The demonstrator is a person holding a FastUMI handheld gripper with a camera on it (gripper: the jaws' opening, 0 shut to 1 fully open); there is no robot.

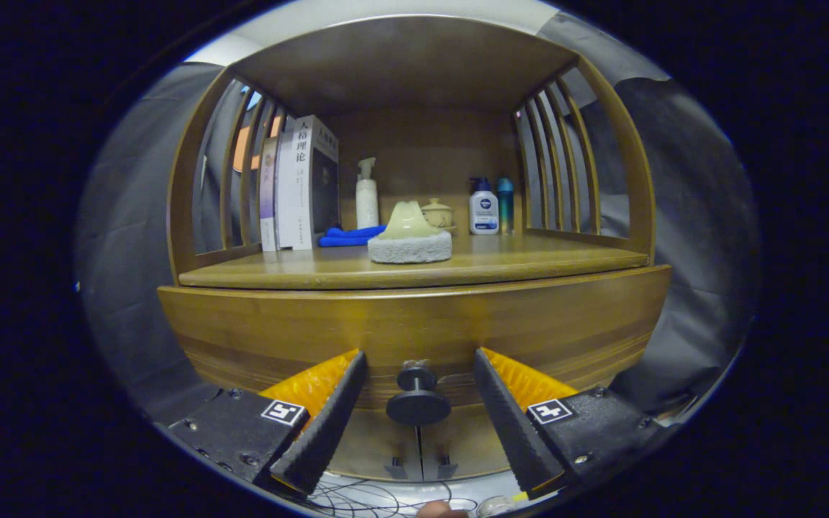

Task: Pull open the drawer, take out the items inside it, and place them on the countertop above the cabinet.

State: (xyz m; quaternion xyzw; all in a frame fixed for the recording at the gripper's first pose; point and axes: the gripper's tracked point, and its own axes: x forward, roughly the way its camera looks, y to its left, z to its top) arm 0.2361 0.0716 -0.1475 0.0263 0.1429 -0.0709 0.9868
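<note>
Drawer, curved brown wooden front (414,331), sits closed in the cabinet directly below the wooden surface (414,270). Its round dark knob (418,399) lies between the fingers of the tool (420,360), untouched on either side; tool spread wide, pinching nothing. Above the drawer, on the surface: a pale cone-shaped object on a round grey fuzzy pad (409,237) near the front middle; upright books (299,183) to its left; a folded blue cloth (350,236) and a white pump bottle (366,196) behind; a white bottle with blue cap (483,208) to the right.
</note>
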